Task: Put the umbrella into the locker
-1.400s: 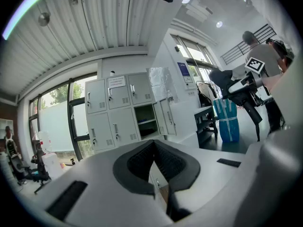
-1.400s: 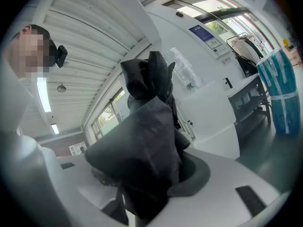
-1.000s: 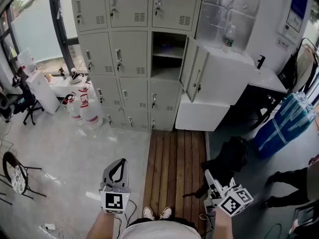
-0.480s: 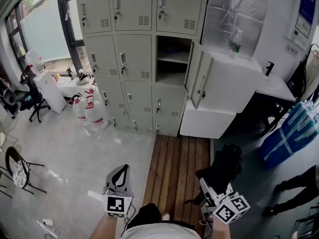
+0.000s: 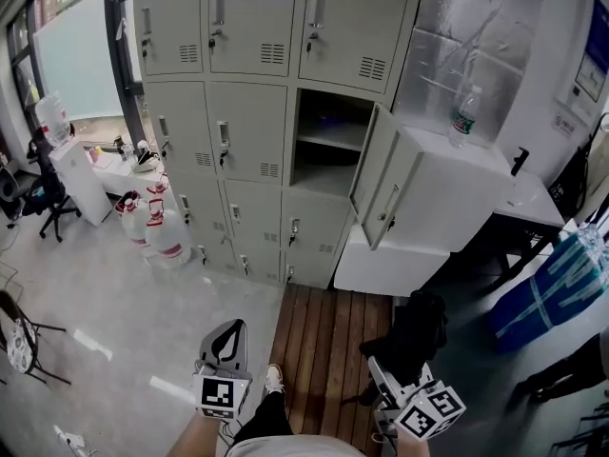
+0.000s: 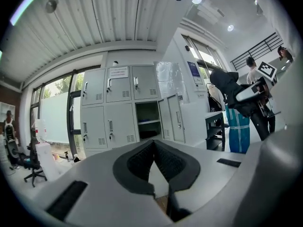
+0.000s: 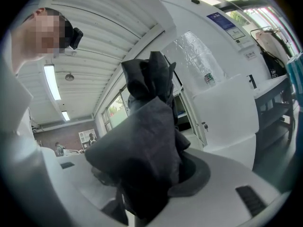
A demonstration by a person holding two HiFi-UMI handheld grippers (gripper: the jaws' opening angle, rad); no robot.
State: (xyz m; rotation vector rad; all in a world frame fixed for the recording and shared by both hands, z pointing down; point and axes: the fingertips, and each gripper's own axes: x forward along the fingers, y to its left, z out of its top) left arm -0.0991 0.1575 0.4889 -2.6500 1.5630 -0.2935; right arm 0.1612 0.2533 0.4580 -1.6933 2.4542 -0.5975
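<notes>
Nearest first. I'm holding the left gripper (image 5: 229,327) at 7 o'clock, its tongs pinched together at the tips with nothing in them, hanging over grey floor (image 5: 105,303). That floor is opening wide toward 9 o'clock.

The right gripper (image 5: 383,377) at 5 o'clock is clamping the umbrella (image 5: 419,329). The tongs are standing wide around the bunched black fabric, and the bundle is sticking out past the tips, over the right edge of the wooden deck (image 5: 324,341). My shoe (image 5: 273,379) is resting on the deck's left edge.

The deck is running straight toward 12 o'clock, its slats showing bare up to the foot of the locker bank (image 5: 238,112).

The open compartment (image 5: 328,155) is sitting at 12 o'clock in the middle row, with one shelf (image 5: 328,133) crossing it. Its door (image 5: 379,187) is hanging out to the right with the free edge pointing back at me, narrowing the right side of the approach.

Just beside the door, a white cabinet (image 5: 447,193) is crowding in at 1 o'clock, with a bottle (image 5: 463,117) standing on top. Its lower block is butting against the deck's far right corner.

Water jugs (image 5: 152,225) are sitting at 10 o'clock against the locker base. An office chair (image 5: 43,193) is standing at 9 o'clock, well apart from my path. A blue wrapped bundle (image 5: 547,288) is leaning at 3 o'clock.
</notes>
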